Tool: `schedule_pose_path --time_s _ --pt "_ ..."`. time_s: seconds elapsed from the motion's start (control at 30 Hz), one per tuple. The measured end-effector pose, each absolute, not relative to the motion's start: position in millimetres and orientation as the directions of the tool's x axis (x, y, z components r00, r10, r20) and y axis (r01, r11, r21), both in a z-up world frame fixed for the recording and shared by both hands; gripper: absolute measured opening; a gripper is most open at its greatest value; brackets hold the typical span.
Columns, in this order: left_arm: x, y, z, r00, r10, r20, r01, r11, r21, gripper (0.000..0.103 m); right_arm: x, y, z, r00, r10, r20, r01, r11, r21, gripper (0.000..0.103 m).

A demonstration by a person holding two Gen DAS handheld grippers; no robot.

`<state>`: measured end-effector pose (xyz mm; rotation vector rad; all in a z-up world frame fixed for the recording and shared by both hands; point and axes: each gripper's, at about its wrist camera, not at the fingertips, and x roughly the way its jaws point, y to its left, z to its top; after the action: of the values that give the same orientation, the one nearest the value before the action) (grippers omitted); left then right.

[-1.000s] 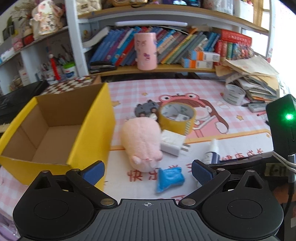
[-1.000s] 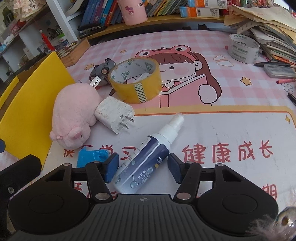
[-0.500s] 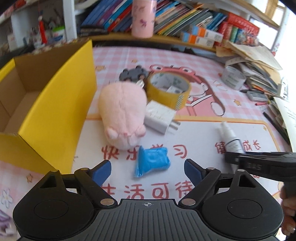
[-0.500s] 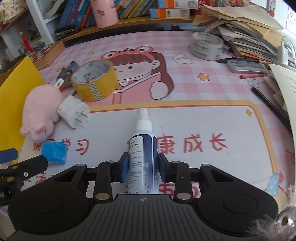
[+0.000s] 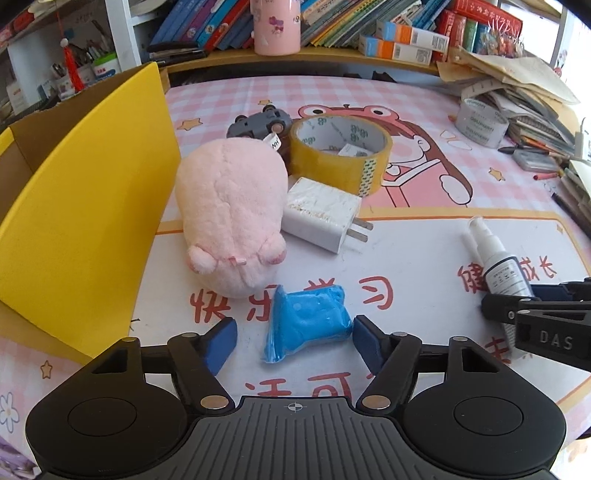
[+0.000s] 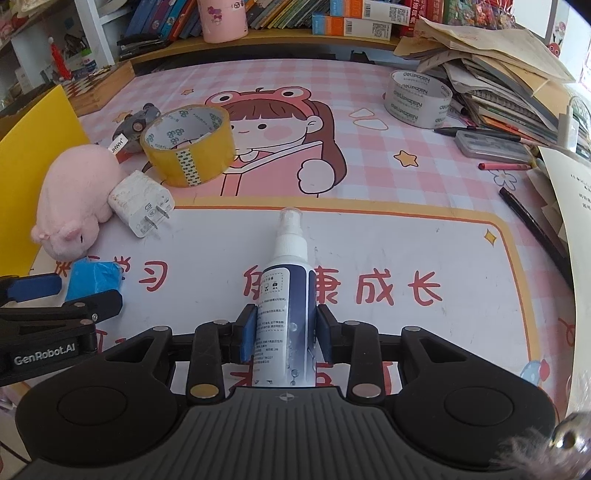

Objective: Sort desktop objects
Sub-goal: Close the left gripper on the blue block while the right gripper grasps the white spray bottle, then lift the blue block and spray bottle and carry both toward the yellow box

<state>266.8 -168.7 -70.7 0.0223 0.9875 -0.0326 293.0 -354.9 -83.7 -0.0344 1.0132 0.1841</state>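
My right gripper [image 6: 283,334] is shut on a white and navy spray bottle [image 6: 288,295] lying on the mat, nozzle pointing away; the bottle also shows in the left wrist view [image 5: 498,269]. My left gripper [image 5: 294,339] is open with its fingers on either side of a blue wrapped packet [image 5: 308,321], the right pad close to it. A pink plush pig [image 5: 232,218], a white charger plug [image 5: 321,214], a yellow tape roll [image 5: 338,151] and a grey toy car [image 5: 258,123] lie beyond. The open yellow box [image 5: 81,206] stands at the left.
A white tape roll [image 6: 417,98], pens, a grey case [image 6: 491,142] and a stack of papers and books [image 6: 498,74] lie at the right. A shelf with books and a pink cup [image 5: 275,26] runs along the back.
My left gripper has moved forward and down so its fingers flank the blue packet. My right gripper closed on the spray bottle about half a second ago and still holds it.
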Motion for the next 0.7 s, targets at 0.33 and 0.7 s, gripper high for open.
schedule_pose_path --time_s 0.33,0.7 --pt "264.4 -171.0 -69.5 0.569 -0.023 -0.822 0.058 0.998 0.012 0.052 295.8 -351.2 -83.7 0.521 0.12 -0.845 -0.176 0.984 0.032 0.032" --pt "263.6 -170.0 -69.2 0.575 -0.016 -0.818 0.053 0.998 0.018 0.052 296.1 -348.0 -84.9 0.532 0.119 -0.838 -0.18 0.983 0.025 0.036"
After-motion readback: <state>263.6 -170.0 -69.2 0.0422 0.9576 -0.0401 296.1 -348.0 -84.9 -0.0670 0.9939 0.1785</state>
